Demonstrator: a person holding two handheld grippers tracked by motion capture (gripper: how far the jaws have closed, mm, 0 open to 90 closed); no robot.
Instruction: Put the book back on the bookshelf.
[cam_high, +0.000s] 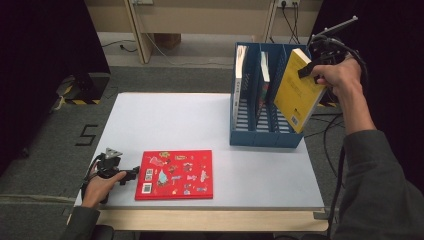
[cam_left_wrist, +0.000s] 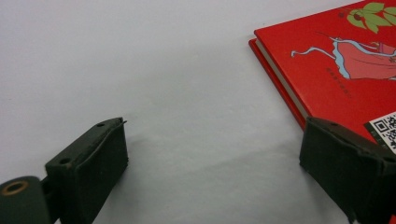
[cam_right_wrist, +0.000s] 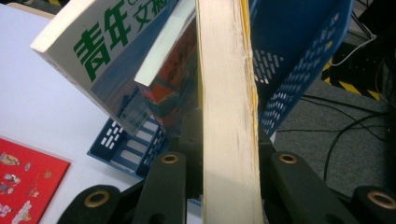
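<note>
Pinching yellow book (cam_high: 297, 90), right hand-held gripper (cam_high: 311, 70), left hand-held gripper (cam_high: 131, 175) spread, white table (cam_high: 175, 125), grey carpet (cam_high: 45, 140)

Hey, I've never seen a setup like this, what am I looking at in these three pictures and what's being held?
A person sits at a white table holding a two-jaw tool in each hand. One picture looks down from above; the other two come from cameras riding on each tool. The right tool is shut on a yellow book, holding it tilted at the right end of a blue file rack that already stands two books. The left tool, jaws open, rests on the table beside a red book lying flat.
</note>
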